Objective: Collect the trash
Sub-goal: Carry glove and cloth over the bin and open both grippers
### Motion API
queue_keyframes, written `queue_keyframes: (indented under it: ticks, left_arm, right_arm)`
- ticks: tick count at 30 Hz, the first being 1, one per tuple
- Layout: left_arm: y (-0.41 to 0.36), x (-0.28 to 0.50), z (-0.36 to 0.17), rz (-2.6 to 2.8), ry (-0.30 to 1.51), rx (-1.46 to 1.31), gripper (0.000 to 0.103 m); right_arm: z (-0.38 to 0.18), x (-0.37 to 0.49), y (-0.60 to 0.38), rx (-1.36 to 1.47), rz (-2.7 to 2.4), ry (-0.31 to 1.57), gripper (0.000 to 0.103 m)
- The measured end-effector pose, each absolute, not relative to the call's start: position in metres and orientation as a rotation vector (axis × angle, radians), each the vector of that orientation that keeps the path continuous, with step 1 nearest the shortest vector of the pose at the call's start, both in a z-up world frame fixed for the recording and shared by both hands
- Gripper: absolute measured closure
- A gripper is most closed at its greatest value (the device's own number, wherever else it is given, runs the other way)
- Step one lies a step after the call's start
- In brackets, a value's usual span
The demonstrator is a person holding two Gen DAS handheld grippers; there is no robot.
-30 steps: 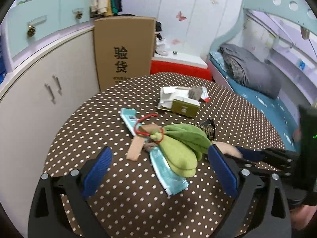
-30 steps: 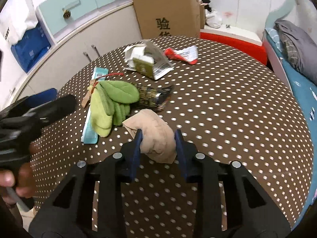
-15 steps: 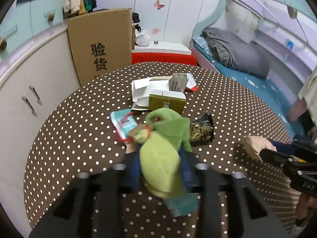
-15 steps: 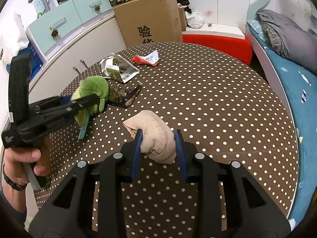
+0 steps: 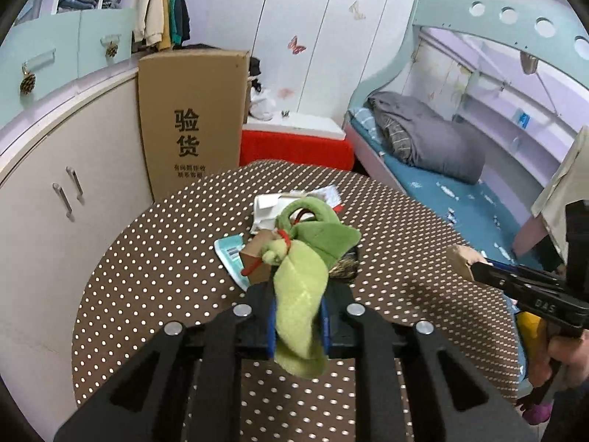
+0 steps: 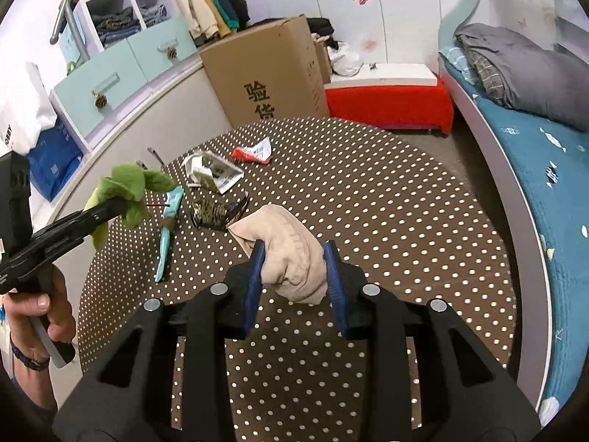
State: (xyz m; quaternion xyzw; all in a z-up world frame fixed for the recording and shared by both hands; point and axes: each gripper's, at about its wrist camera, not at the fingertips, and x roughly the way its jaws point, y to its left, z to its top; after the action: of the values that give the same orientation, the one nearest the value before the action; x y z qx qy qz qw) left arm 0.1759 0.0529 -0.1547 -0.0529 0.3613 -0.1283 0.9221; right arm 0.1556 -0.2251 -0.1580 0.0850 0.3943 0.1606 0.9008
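Note:
My left gripper (image 5: pixel 297 316) is shut on a green leaf-shaped plush (image 5: pixel 302 287) with a red cord and a cardboard tag, held above the dotted brown table (image 5: pixel 154 276). The plush also shows in the right wrist view (image 6: pixel 129 188). My right gripper (image 6: pixel 294 276) is shut on a beige sock (image 6: pixel 285 254), lifted over the table (image 6: pixel 386 221); its tip shows in the left wrist view (image 5: pixel 462 261). On the table lie a teal wrapper (image 6: pixel 167 235), a dark shiny wrapper (image 6: pixel 217 211), a torn small box with papers (image 6: pixel 210 173) and a red-and-white wrapper (image 6: pixel 254 153).
A tall cardboard box (image 6: pixel 265 73) and a red-sided bench (image 6: pixel 390 105) stand behind the table. Curved cabinets (image 5: pixel 55 191) run along the left. A bed with a grey blanket (image 6: pixel 522 70) is on the right.
My left gripper closed on the green plush and lifted it off the table, uncovering the teal wrapper. My right gripper kept hold of the sock and rose higher.

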Motion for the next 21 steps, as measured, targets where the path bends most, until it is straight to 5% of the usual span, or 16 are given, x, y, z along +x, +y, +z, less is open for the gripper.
queue_keyframes:
  ticks: [21]
  left_arm:
    - [-0.133, 0.146, -0.071, -0.612, 0.596, -0.042, 0.086]
  right_arm:
    - [-0.091, 0.093, -0.363, 0.297, 0.134, 0.6, 0.071]
